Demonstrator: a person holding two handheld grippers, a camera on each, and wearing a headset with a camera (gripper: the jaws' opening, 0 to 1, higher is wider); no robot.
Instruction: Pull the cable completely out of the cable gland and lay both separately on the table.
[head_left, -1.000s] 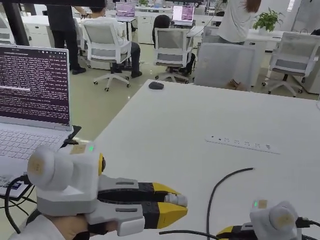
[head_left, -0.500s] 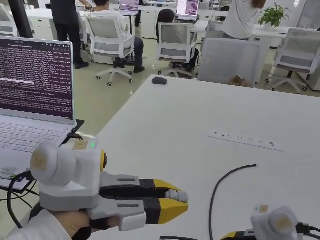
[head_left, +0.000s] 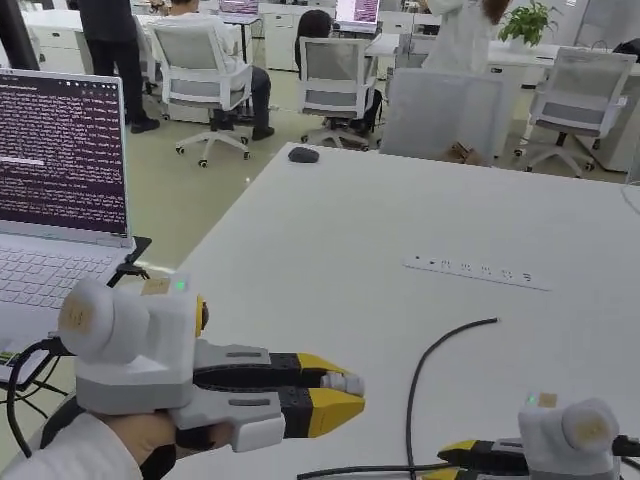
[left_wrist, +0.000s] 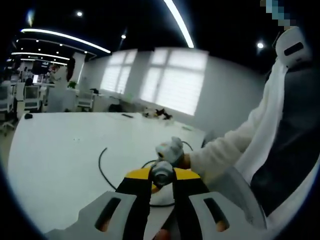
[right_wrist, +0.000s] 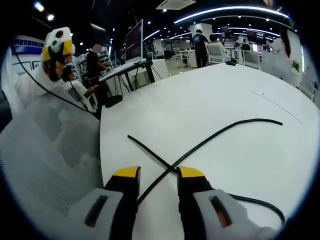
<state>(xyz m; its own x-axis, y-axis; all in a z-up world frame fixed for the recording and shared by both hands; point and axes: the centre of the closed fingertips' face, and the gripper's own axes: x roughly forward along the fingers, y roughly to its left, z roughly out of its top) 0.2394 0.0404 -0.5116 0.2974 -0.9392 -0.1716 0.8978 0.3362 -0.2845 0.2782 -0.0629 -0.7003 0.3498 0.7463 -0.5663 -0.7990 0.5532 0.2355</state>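
Two left gripper (left_wrist: 162, 176) jaws pinch the small grey round cable gland (left_wrist: 162, 171) at their tips; right gripper (right_wrist: 158, 173) jaws stand apart, the thin black cable (right_wrist: 225, 131) crossing between them.

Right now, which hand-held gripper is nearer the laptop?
Left. The left hand-held gripper is just right of the laptop; the right hand-held gripper is farther right, by the black cable.
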